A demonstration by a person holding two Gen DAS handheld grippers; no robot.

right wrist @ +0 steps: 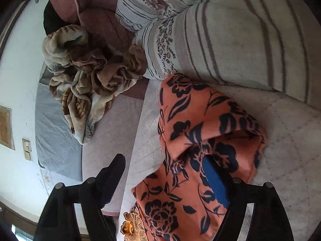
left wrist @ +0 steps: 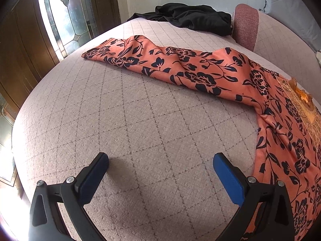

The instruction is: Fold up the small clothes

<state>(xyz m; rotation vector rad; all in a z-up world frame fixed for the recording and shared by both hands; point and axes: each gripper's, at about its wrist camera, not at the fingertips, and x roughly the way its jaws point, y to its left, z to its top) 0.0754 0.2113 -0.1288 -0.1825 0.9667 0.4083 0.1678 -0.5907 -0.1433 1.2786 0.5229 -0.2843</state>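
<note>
An orange dress with dark blue flowers (left wrist: pixel 200 70) lies on the quilted bedspread (left wrist: pixel 130 110), one sleeve stretched out to the left, its lace neckline (left wrist: pixel 297 96) at the right edge. My left gripper (left wrist: pixel 160 157) hovers open over bare bedspread, left of the dress body, holding nothing. In the right wrist view the other sleeve (right wrist: pixel 200 116) is doubled back over itself. My right gripper (right wrist: pixel 162 166) stands open around its lower part; the blue pad (right wrist: pixel 215 182) is against the cloth, and the dark finger (right wrist: pixel 114 172) is well clear of it.
A black garment (left wrist: pixel 190 18) is heaped at the far edge of the bed beside a pink cushion (left wrist: pixel 245 24). Striped floral pillows (right wrist: pixel 230 40) and a crumpled brown blanket (right wrist: pixel 90 70) lie past the sleeve. A glazed wooden door (left wrist: pixel 66 10) stands beyond the bed's left side.
</note>
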